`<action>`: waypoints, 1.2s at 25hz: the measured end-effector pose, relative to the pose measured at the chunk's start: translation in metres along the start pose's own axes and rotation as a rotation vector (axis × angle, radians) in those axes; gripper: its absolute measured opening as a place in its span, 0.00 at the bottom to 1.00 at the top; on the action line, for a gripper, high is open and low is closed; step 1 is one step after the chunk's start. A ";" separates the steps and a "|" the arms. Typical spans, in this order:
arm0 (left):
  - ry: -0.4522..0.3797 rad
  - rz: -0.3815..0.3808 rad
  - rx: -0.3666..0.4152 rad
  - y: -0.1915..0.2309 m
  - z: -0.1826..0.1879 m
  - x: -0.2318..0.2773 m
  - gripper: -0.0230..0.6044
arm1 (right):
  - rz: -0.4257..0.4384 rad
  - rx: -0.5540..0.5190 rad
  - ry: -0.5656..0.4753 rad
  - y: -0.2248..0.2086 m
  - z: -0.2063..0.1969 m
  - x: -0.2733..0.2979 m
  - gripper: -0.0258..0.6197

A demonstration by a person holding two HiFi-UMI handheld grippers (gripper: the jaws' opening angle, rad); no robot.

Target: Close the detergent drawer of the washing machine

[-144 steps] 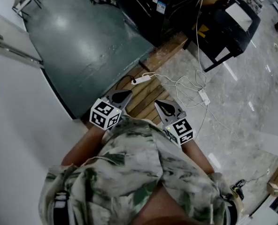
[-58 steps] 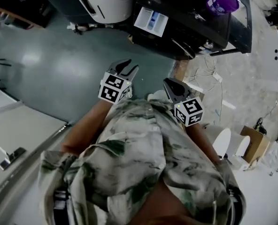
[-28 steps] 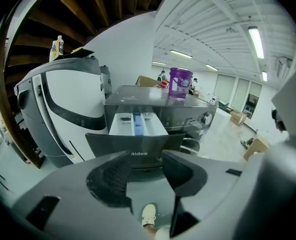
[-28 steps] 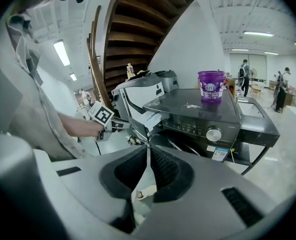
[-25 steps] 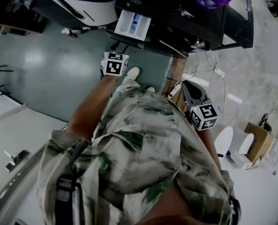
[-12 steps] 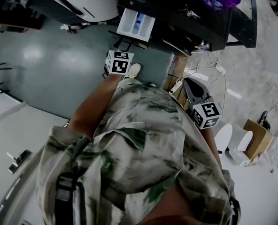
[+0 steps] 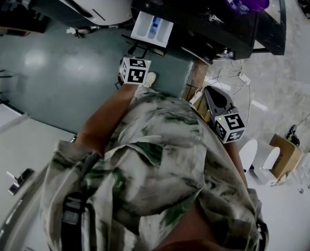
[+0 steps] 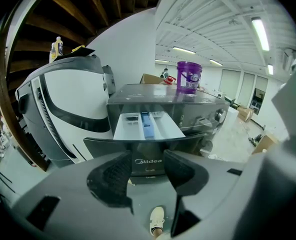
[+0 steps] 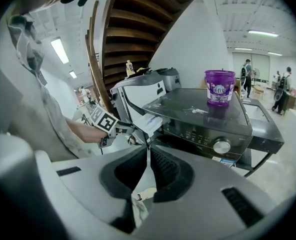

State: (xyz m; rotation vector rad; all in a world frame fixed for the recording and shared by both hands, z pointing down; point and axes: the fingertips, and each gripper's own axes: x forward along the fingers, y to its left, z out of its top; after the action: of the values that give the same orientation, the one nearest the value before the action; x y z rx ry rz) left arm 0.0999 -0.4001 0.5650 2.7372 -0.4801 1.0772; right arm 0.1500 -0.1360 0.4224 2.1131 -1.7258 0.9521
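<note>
The task is not yet done. The detergent drawer [image 8: 148,126] stands pulled out from the upper left of the washing machine [image 8: 190,96]. The left gripper [image 8: 147,170] is in front of the machine, facing the drawer's front. Its jaws are opening and nothing is between them. The push is what remains, I judge. The right gripper [image 9: 148,159] hangs farther from the machine, toward its right side, with its fingers pressed together and empty.

The left gripper view shows the drawer's white compartments and blue insert. Only the right gripper view shows the left gripper from the side, near the drawer, and I cannot tell if they touch.
</note>
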 end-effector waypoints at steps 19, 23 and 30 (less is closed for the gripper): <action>0.003 -0.015 0.017 0.006 0.012 0.009 0.37 | -0.024 0.002 -0.010 0.000 0.009 0.002 0.10; 0.001 -0.020 0.018 0.006 0.012 0.011 0.37 | -0.037 0.009 -0.012 -0.004 0.009 0.001 0.10; -0.002 -0.020 0.018 0.008 0.017 0.016 0.36 | -0.043 0.011 -0.014 -0.005 0.010 0.004 0.10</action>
State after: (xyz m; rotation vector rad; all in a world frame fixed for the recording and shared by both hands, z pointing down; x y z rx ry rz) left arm 0.1191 -0.4158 0.5636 2.7521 -0.4441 1.0796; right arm 0.1587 -0.1430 0.4183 2.1594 -1.6784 0.9401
